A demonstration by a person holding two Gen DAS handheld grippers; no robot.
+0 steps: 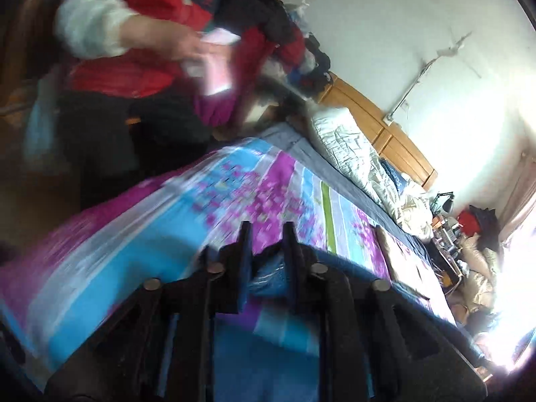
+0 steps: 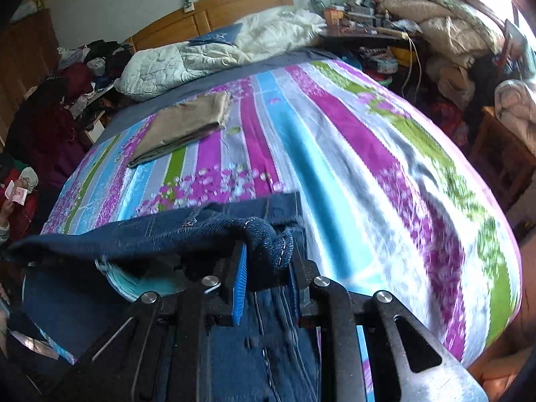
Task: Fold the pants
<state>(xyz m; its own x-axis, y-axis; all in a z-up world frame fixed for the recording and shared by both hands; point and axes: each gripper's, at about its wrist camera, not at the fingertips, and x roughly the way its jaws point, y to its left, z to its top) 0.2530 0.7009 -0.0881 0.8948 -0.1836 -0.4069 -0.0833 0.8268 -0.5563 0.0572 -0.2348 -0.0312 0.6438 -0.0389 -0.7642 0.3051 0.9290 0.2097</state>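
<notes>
Both tongs [image 1: 267, 234] [image 2: 269, 251] clamped (level).

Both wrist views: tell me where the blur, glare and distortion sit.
Left wrist view: motion blur smears the striped bedspread and the person's hand; window glare burns out the right edge. Right wrist view: the tan folded pants are fairly sharp, the bedspread's right side streaks, fisheye bulges the bed into a dome, and the right gripper pinches the jeans in clear focus.

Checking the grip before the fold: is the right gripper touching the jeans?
Touching. The right wrist view shows the right gripper with a bunched fold of the blue jeans pinched between its fingers.
</notes>
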